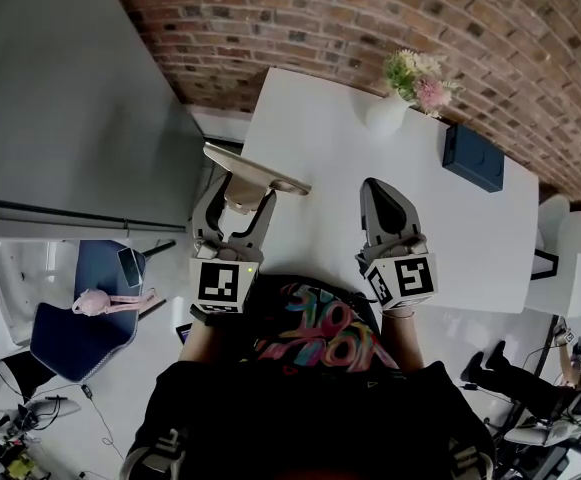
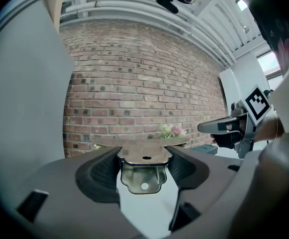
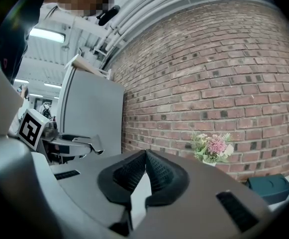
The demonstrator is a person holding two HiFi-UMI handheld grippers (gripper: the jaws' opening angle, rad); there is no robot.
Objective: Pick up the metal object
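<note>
Two tongs: only the left tongs [image 2: 144, 159] carry anything; the right tongs [image 3: 145, 156] are spare.
Left tongs: the jaws are closed on the narrow neck of the metal bracket [image 2: 143, 176], a ribbed pad pressed against each side, with the holed tab between them and the wide flat plate beyond the tips.
Right tongs: the jaws are pressed tip to tip with nothing between them, held level on the near side of the vase of flowers [image 1: 390, 108].
Where the bracket is: clear of the white worktop [image 1: 320, 143], in the air over its near-left edge, well to the near left of the vase.
Step in hand: by my reading the lift is made and the job now is to carry the bracket without losing it.
Doing it well: maintain an even squeeze, since smooth metal gripped on a thin neck could pivot or slide if the pads loosen.
Attitude: hold the plate about level, so its wide end does not lever the neck out of the pads.
Clearance: leave the right tongs on their own side of the vase, apart from the bracket.
Risk: a quick swing or tilt seems the likeliest way to drop it.
</note>
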